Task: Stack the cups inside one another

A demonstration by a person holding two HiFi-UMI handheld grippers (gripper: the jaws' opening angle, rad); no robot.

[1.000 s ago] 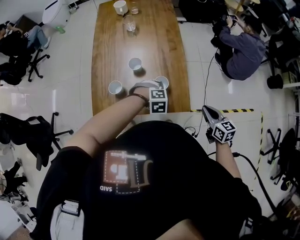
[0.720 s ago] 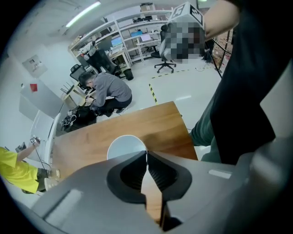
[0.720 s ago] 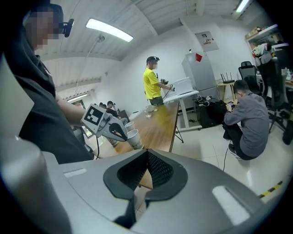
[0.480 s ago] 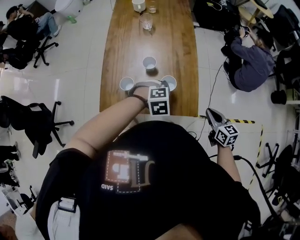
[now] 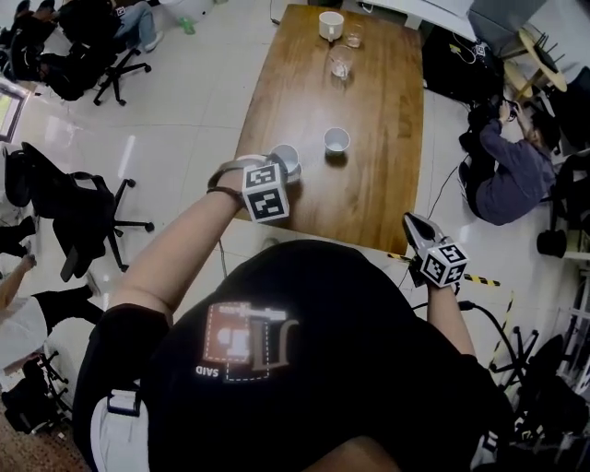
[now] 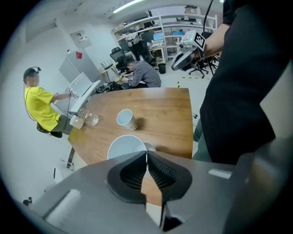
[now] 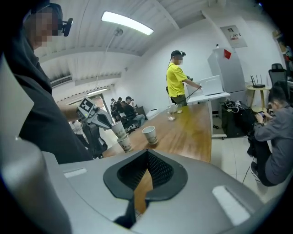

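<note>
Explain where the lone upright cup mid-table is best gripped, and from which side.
Grip the lone cup at its rim from above, one jaw inside, one outside: it stands upright, mouth open upward, and its tapering sides would probably slip in a side pinch.

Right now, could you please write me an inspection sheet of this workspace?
Surface: long wooden table.
Job's things: three paper cups. The held cup is tilted over the second cup; the third cup stands apart.
Clutter: white mug and two glasses at the table's far end.
Grippers: the left gripper has just closed its fingers on the held cup's rim. The right gripper has its fingers together and empty, off the table's near corner.
Cables: black cable trailing by the right gripper.
Surroundings: office chair, seated person, person in yellow shirt at the table's far end.
</note>
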